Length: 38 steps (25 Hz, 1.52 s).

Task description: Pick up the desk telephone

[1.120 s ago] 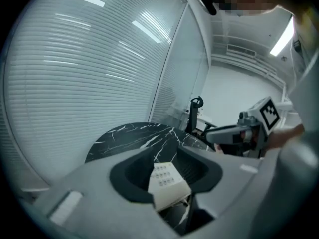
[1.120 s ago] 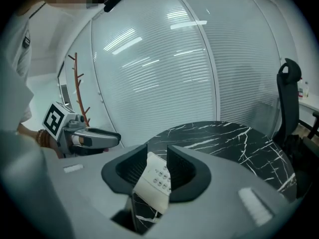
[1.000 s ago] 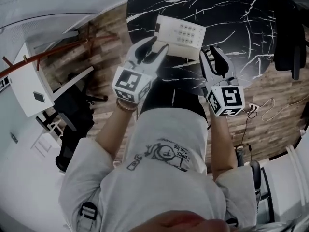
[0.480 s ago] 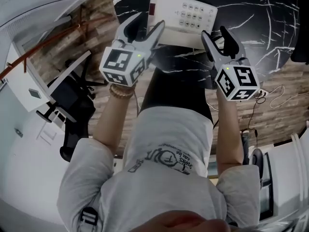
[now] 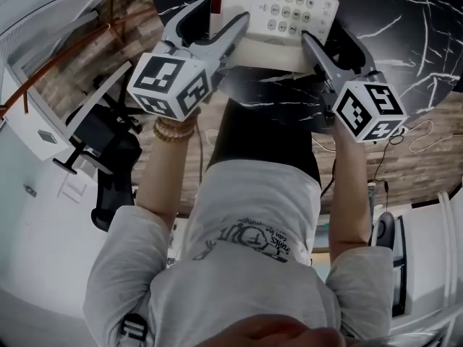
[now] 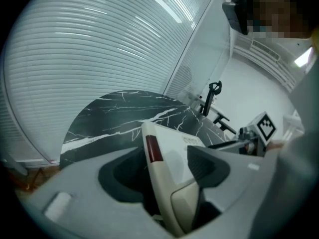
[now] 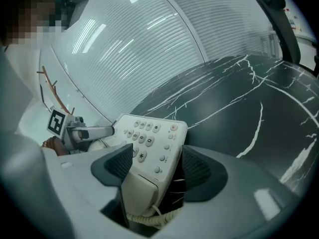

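The cream desk telephone (image 5: pixel 275 20) lies on the black marble table (image 5: pixel 405 35), its keypad facing up. My left gripper (image 5: pixel 221 13) straddles its left edge near the red strip; its jaws are opening, and the left gripper view shows a gap between the phone (image 6: pixel 169 158) and the left pad. My right gripper (image 5: pixel 322 35) straddles the phone's right edge. In the right gripper view the keypad, handset and coiled cord (image 7: pixel 149 138) sit between that gripper's (image 7: pixel 158 168) opening jaws, with dark table showing beside the right pad.
The round table (image 7: pixel 239 93) stands before a wall of white blinds. A black office chair (image 5: pixel 108 150) and a white desk (image 5: pixel 43 132) stand on the wood floor at left. Cables (image 5: pixel 412 139) lie on the floor at right. Another chair (image 7: pixel 279 9) is behind the table.
Both grippers have come down to the phone and their jaws have widened. They were short of it before and now reach over its left and right edges.
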Motion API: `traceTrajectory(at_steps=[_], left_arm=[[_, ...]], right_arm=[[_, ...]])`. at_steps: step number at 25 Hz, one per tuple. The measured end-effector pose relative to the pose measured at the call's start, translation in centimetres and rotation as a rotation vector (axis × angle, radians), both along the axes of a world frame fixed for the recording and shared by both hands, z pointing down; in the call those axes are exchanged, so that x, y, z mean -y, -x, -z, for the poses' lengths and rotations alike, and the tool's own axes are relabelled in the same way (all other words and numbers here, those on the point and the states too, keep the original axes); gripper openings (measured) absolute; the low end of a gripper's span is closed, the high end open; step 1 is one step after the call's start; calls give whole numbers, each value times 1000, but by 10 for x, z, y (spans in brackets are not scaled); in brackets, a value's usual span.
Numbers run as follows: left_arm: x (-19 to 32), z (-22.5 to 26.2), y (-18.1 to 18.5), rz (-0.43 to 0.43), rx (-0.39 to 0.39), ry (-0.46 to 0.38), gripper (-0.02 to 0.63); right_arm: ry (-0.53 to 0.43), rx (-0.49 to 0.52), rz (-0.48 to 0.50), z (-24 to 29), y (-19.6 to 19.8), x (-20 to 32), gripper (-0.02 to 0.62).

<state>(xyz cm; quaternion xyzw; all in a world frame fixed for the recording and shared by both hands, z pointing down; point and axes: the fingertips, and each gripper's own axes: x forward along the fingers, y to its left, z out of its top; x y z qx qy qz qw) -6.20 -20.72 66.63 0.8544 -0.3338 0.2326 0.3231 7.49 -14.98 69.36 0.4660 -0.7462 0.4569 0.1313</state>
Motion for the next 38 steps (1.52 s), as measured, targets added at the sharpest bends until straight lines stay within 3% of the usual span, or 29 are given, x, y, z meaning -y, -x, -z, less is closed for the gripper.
traceTrajectory(at_steps=[7, 11, 19, 23, 27, 38], left_arm=[[2, -6, -5, 7, -62, 56, 278], [2, -9, -7, -7, -51, 78, 279], [1, -14, -9, -35, -59, 151, 284], [1, -15, -9, -35, -64, 167, 283], [0, -15, -11, -23, -119, 207, 273], [-2, -8, -11, 5, -105, 168, 250]], right_arm=[[64, 24, 44, -9, 3, 5, 314], [85, -57, 88, -16, 5, 6, 311], [164, -45, 140, -21, 9, 6, 333], [189, 6, 137, -19, 11, 7, 353], [194, 101, 112, -14, 12, 9, 370], [132, 97, 34, -2, 12, 7, 368]])
